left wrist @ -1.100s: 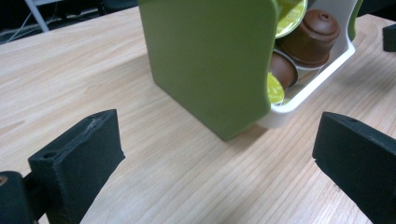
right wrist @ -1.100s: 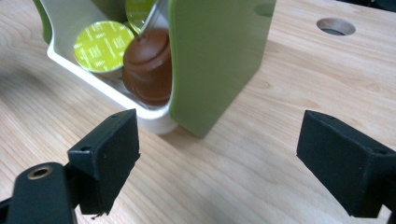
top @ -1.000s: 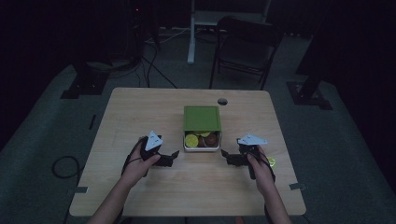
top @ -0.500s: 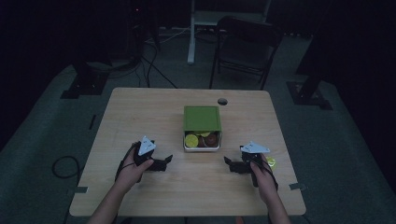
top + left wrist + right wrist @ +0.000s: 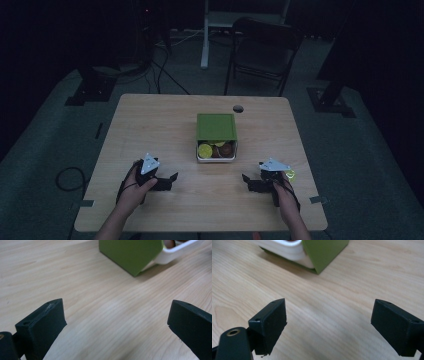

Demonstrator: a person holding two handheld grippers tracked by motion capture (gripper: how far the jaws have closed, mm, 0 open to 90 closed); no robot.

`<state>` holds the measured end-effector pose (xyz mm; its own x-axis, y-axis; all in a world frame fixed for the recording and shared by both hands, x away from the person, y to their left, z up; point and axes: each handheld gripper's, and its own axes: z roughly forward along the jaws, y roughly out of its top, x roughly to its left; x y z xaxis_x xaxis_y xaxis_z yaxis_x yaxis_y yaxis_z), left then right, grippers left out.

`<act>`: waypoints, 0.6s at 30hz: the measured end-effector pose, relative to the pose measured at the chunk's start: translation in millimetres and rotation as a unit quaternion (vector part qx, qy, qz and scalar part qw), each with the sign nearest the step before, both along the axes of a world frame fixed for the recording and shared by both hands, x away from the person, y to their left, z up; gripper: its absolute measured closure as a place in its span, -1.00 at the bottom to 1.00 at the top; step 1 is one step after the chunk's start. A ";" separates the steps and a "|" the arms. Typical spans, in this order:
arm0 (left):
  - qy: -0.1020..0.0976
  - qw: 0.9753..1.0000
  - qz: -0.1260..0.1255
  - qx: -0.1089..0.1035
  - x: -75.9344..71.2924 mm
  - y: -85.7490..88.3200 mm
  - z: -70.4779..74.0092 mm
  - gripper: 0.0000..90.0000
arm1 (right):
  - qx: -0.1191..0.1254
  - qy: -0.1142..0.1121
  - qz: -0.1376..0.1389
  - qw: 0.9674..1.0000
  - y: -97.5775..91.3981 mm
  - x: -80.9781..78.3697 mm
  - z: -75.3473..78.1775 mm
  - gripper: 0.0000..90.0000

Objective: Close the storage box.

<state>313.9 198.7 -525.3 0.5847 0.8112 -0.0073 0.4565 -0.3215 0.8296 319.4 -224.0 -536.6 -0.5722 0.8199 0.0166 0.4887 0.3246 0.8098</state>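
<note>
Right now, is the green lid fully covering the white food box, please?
No, partly open: the green lid covers the far part, leaving food exposed at the white box's near end.

White container (image 5: 216,155) mid-table, green lid (image 5: 215,126) slid back, yellow and red contents exposed at front

Two black jaws of the left gripper (image 5: 117,327) stand wide apart over the pale wooden table (image 5: 100,310), with a green lid (image 5: 130,252) leaning on a white tray (image 5: 175,253) ahead.
</note>
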 end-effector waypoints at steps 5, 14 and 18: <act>0.010 1.000 0.013 -0.001 -7.2 9.6 -6.0 -0.96 | -0.007 0.007 -0.008 1.000 -3.7 -5.2 -4.0 -0.72; 0.018 0.999 0.049 -0.001 -17.0 28.1 -9.0 -0.96 | -0.020 0.018 -0.013 1.000 -5.7 -12.9 -8.2 -0.72; 0.014 0.998 0.069 -0.002 -20.1 36.4 -9.2 -0.96 | -0.026 0.020 -0.015 0.999 -6.2 -15.6 -10.6 -0.72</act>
